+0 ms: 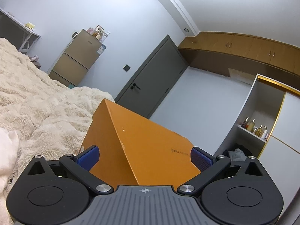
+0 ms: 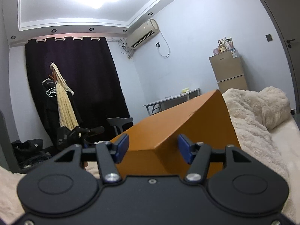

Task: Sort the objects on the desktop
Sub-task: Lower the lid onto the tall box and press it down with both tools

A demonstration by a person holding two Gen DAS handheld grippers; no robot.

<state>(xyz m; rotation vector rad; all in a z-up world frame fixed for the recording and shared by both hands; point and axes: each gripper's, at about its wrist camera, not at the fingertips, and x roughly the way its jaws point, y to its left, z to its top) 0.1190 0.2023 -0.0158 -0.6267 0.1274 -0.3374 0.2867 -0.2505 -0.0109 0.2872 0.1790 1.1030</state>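
1. Both of my grippers close on the same orange rectangular cardboard box (image 1: 142, 140), one at each end of it.
2. My left gripper (image 1: 144, 159) has its blue-padded fingers (image 1: 90, 157) spread wide across the box's broad end, and both pads sit against the cardboard, so it is pinching the box.
3. My right gripper (image 2: 153, 148) straddles a narrower corner of that box (image 2: 178, 123). Its left blue pad (image 2: 121, 147) lies against the box's side; the right pad looks to be on the sloping face, though I cannot tell for certain that it presses.
4. In both views the box is tilted, one long edge uppermost, and it sits over the bed covered by a cream fluffy blanket (image 1: 37, 101).
5. Behind the box, the left wrist view shows a dark grey door (image 1: 150, 75), a tan fridge (image 1: 75, 60) and a white open shelf with small bottles (image 1: 255, 127).
6. From the right wrist view I see a black curtain (image 2: 78, 78), a white wall air conditioner (image 2: 144, 33) and a grey desk (image 2: 172, 98) well behind the box.
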